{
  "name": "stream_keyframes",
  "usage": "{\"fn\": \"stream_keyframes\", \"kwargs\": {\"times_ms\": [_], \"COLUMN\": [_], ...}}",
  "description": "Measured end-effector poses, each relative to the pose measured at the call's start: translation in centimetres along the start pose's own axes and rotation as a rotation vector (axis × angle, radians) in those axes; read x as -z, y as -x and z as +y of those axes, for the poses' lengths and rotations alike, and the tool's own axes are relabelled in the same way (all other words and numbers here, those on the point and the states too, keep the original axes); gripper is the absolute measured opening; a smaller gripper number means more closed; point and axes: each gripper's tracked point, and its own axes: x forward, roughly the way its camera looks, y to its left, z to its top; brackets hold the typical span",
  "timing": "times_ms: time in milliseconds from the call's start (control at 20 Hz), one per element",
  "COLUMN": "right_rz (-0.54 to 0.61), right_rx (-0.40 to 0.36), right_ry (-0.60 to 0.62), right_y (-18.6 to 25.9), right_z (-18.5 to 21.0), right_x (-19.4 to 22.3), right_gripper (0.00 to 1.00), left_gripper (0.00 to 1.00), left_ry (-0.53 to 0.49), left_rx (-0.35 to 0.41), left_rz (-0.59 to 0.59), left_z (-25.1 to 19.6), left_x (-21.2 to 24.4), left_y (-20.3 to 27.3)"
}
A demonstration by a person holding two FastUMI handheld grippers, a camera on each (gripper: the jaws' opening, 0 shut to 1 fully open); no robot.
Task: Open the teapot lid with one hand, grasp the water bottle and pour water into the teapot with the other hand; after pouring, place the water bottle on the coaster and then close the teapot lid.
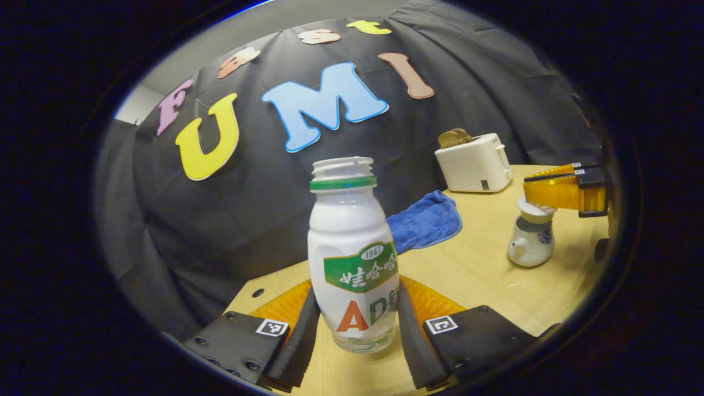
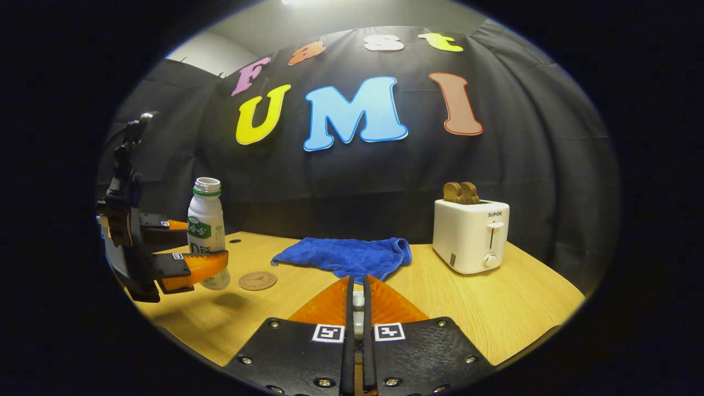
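White water bottle [image 1: 352, 258] sits clamped in the left hand-held gripper [image 1: 352, 330], near the coaster [image 2: 257, 280]. Right hand-held gripper [image 2: 357, 308] is pinched on the teapot lid [image 1: 536, 208], atop the teapot [image 1: 531, 242]. Next, I'd guess: lift lid, then pour.

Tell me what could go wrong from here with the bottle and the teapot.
1. The water bottle has no cap, and the left gripper grips it low on the body; tilting it before it reaches the teapot would likely spill water on the table.
2. The right gripper pinches the small teapot lid at its fingertips; the lid may slip, or the light teapot may tip.
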Motion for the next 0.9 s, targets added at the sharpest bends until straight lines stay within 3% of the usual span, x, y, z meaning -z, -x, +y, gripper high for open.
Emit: {"fn": "stream_keyframes", "kwargs": {"times_ms": [100,150,200,500,600,900], "right_rz": [0.009,0.013,0.018,0.032,0.039,0.082], "right_rx": [0.006,0.009,0.01,0.025,0.03,0.034], "right_ry": [0.003,-0.001,-0.005,-0.005,-0.002,0.019], "right_y": [-0.2,-0.3,-0.4,-0.7,-0.9,-1.3], "right_z": [-0.1,-0.1,-0.2,-0.4,-0.5,-0.3], "right_x": [0.3,0.4,0.6,1.0,1.3,2.6], "right_gripper": [0.06,0.06,0.06,0.06,0.06,0.06], "left_gripper": [0.69,0.75,0.76,0.7,0.82,0.74], "left_ry": [0.046,0.075,0.107,0.198,0.205,0.239], "left_rx": [0.004,0.008,0.012,0.031,0.029,0.024], "left_rz": [-0.003,-0.008,-0.014,-0.01,-0.008,-0.011], "left_z": [0.2,0.4,0.5,1.3,1.7,1.9], "left_x": [0.3,0.2,0.4,1.1,1.4,1.6], "left_y": [0.1,0.2,0.3,-0.2,-0.3,-1.1]}}
